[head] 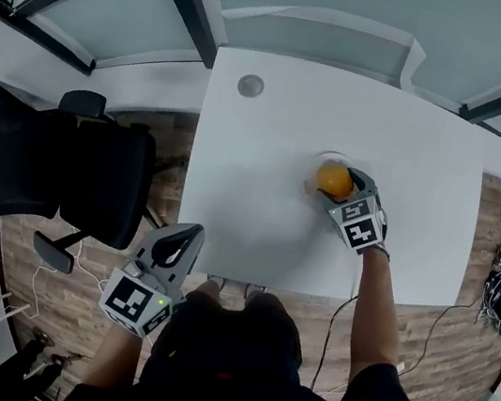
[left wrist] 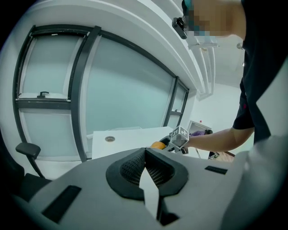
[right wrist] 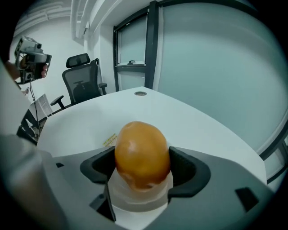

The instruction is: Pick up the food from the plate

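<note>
right fingers [right wrist: 184, 173] around one food [right wrist: 142, 152], one plate [right wrist: 137, 197]

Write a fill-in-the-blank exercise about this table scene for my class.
The orange food rests on a small ____. The right gripper has it ____ its jaws. The left gripper has its jaws ____. The office chair beside the white table is ____.
Missing words: plate; between; shut; black.
</note>
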